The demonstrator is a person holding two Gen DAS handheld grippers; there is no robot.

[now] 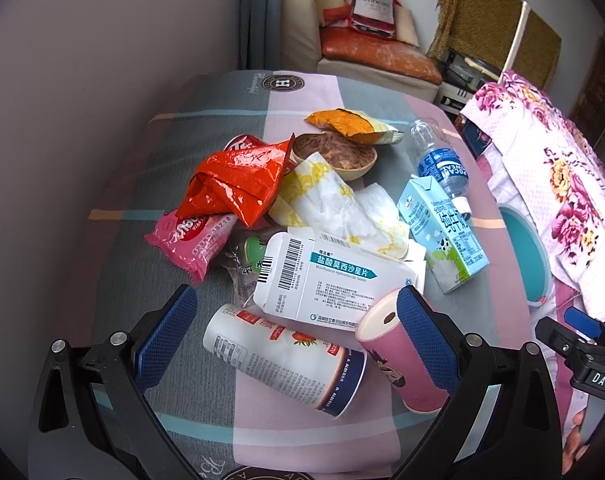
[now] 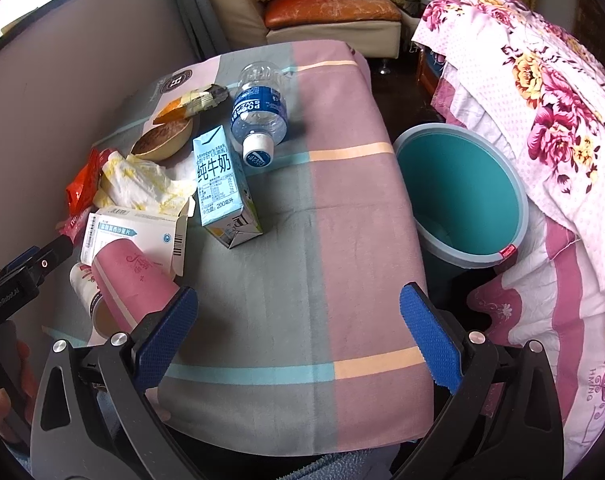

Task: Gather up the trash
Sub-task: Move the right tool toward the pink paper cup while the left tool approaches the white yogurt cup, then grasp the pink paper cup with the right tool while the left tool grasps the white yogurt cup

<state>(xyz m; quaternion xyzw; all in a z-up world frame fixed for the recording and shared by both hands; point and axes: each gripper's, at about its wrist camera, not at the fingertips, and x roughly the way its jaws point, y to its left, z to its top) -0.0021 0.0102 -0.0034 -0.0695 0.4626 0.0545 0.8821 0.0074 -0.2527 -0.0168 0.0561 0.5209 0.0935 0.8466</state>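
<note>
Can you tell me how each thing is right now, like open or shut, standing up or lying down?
Left gripper: open, fingers empty.
Right gripper: open, fingers empty.
Water bottle: lying down, cap on.
Milk carton: lying flat.
Medicine box: end flaps open, lying flat.
Pink paper cup: tipped on its side.
White yogurt cup: tipped on its side.
Red wrapper: crumpled.
Tissue: crumpled, stained yellow.
Teal bin: upright, open-topped.

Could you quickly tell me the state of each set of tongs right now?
Left tongs: open, holding nothing.
Right tongs: open, holding nothing.
</note>
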